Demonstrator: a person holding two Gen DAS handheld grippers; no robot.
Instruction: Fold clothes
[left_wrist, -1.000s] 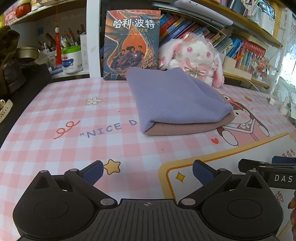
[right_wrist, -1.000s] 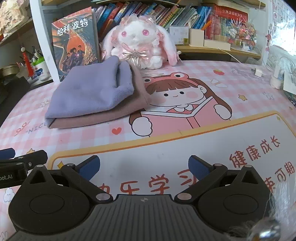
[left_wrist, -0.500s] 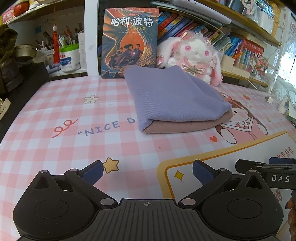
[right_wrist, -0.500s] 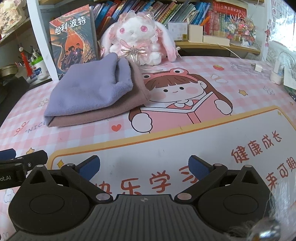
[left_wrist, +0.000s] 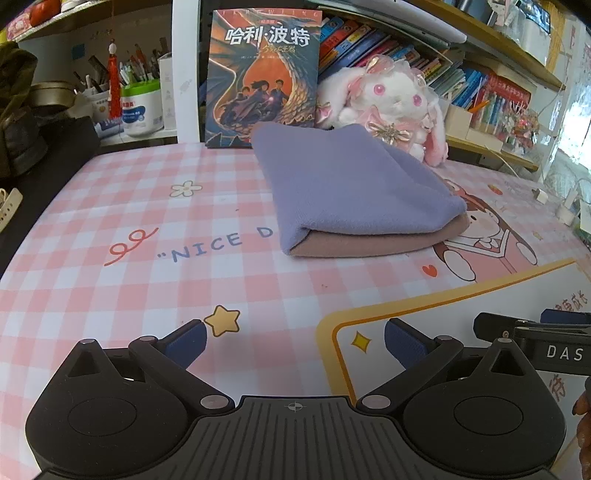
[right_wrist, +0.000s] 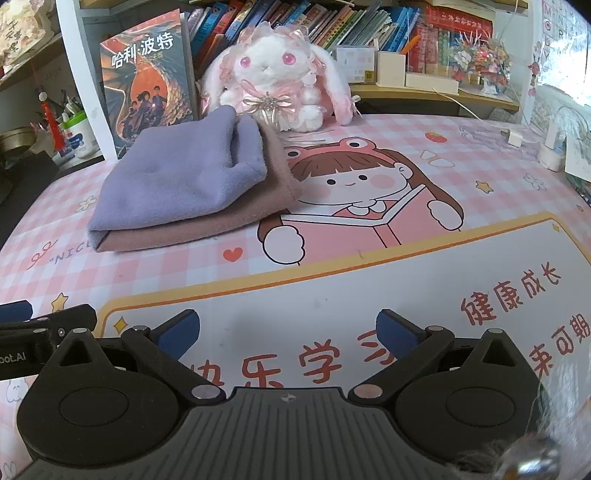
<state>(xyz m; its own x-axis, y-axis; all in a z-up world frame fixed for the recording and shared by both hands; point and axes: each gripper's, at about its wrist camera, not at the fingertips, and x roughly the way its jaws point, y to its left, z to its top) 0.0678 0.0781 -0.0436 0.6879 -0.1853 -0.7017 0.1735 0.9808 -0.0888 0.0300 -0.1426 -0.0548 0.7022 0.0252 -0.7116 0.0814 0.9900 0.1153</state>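
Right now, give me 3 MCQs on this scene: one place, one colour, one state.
1. Where does the folded cloth lie?
A. in front of the plush rabbit and the book
B. on the shelf
C. under the left gripper

2. Its top layer is:
A. green
B. purple
C. white

3. The right gripper is:
A. shut on the cloth
B. shut, empty
C. open, empty

Key: 1 A, the cloth sits on the mat just before both; 2 B, purple over a brownish-pink layer; 3 C, fingers apart with only mat between.
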